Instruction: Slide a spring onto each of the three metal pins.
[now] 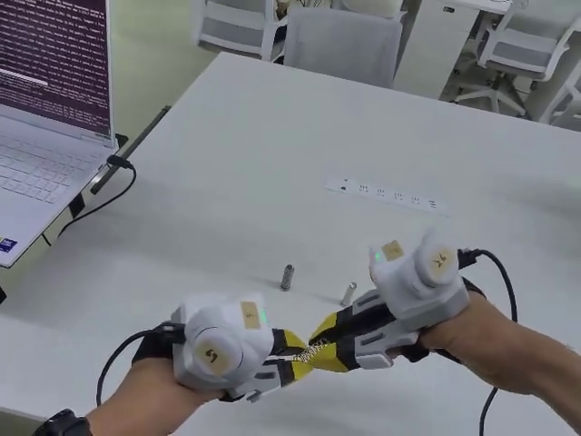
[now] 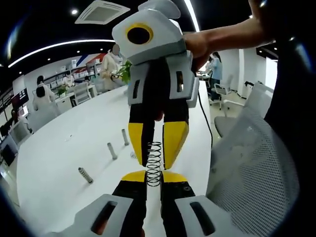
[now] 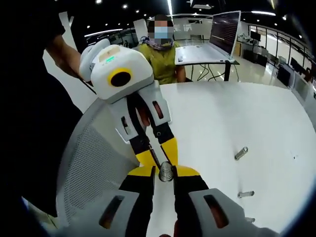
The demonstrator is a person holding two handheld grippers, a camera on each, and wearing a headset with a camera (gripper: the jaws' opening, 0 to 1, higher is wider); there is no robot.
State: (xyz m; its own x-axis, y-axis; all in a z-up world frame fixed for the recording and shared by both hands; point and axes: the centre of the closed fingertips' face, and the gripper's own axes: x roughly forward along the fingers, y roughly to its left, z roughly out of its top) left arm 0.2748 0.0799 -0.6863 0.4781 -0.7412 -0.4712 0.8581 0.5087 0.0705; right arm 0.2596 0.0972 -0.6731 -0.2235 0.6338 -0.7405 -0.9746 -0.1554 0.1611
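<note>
Work surface: a white table in an open office, with swivel chairs at its far side. The left gripper and right gripper meet tip to tip over the near edge. Each is clamped on one end of the same coil spring, which bridges the gap between them above the tabletop. Just beyond the jaws a sprung pin stands upright. A bare pin stands beside it, nearer the right gripper. The left gripper view shows a third pin further along the same row. Beyond the right gripper lies a white power strip. Well out past the left gripper sits an open laptop.
</note>
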